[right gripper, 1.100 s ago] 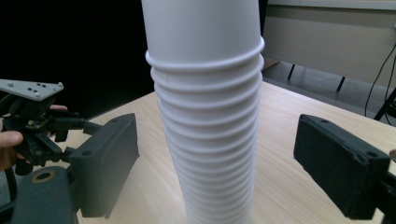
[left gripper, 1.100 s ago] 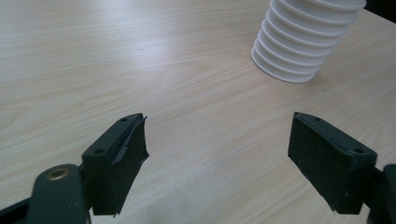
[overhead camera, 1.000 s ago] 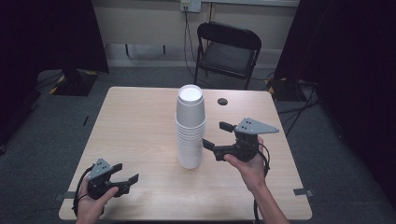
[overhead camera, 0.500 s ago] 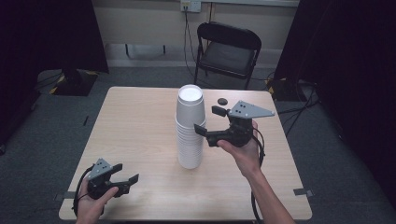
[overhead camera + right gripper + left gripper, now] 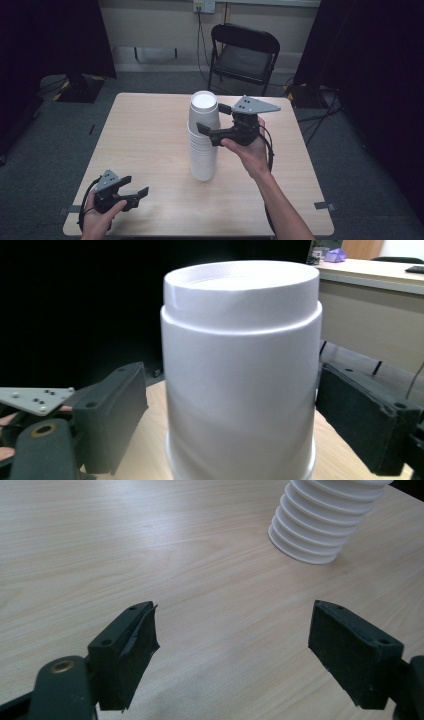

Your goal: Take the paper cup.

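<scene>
At the near left corner of the table [image 5: 150, 130], left gripper [image 5: 131, 192] rests low in the hand, jaws spread wide, nothing between them. Mid-table: tall stack of white cups [image 5: 203, 142], upside down, upright. Right gripper [image 5: 214, 120] held up at the top cup [image 5: 240, 370], jaws spread on either side of it, not pressing. Beyond the table, a black folding chair [image 5: 244, 55].

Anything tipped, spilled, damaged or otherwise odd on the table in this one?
Nothing stands out. The stack of white cups stands upright on the table, with no spill or damage visible. The right gripper is open around the top cup; the left gripper rests open near the table's front edge.
</scene>
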`<action>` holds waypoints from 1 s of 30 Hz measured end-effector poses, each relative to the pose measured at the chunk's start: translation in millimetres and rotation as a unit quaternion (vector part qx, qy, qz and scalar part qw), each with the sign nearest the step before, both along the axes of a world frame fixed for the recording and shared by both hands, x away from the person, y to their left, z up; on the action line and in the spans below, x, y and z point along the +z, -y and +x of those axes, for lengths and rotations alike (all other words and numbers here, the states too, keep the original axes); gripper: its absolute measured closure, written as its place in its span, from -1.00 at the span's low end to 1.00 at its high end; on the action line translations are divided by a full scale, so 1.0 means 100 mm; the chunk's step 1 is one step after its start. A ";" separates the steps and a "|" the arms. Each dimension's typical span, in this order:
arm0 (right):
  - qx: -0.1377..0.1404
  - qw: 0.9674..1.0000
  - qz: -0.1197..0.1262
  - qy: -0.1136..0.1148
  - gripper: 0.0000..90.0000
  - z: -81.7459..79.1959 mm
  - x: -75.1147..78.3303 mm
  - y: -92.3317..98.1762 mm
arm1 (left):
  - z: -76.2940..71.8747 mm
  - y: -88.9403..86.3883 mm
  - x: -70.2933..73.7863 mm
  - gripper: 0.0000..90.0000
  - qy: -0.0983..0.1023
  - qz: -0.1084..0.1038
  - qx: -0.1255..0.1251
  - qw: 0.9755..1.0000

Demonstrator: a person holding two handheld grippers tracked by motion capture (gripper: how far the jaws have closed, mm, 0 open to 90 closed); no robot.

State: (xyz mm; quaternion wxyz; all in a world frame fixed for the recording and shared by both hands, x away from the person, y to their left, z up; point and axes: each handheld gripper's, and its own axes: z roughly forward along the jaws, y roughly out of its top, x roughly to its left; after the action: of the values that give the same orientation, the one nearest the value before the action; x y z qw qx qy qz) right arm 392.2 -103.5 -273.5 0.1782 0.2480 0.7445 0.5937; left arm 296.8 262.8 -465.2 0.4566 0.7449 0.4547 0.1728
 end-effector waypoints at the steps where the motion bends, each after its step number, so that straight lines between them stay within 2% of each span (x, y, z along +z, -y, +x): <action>1: -0.001 1.000 -0.003 0.001 -0.72 0.02 0.00 -0.02 | 0.00 0.00 0.00 -0.57 0.000 -0.002 0.001 1.000; 5: 0.000 1.000 0.001 -0.007 -0.71 0.08 -0.02 -0.05 | 0.00 0.00 0.00 -0.57 0.000 -0.004 0.003 1.000; 14: 0.006 1.000 -0.009 -0.009 -0.71 0.20 -0.03 -0.15 | 0.00 0.00 0.00 -0.57 -0.002 -0.004 0.002 1.000; 17: 0.006 1.000 -0.018 -0.012 -0.72 0.21 -0.06 -0.19 | 0.00 -0.01 0.00 -0.57 -0.002 -0.004 0.002 1.000; 21: 0.010 1.000 -0.016 -0.014 -0.73 0.23 -0.10 -0.19 | 0.00 -0.01 -0.01 -0.57 -0.003 -0.004 0.003 1.000; 24: 0.007 1.000 -0.027 -0.011 -0.73 0.25 -0.11 -0.23 | 0.01 0.01 -0.01 -0.57 -0.004 -0.004 0.002 1.000; 30: 0.007 0.999 -0.029 -0.012 -0.74 0.26 -0.14 -0.25 | 0.01 -0.01 -0.01 -0.57 -0.003 -0.002 0.003 1.000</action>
State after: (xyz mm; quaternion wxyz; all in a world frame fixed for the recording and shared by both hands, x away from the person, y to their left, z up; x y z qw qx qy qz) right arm 418.1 -78.3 -287.5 0.1723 0.2441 0.7652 0.5702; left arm 297.4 263.9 -465.8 0.4561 0.7434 0.4584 0.1710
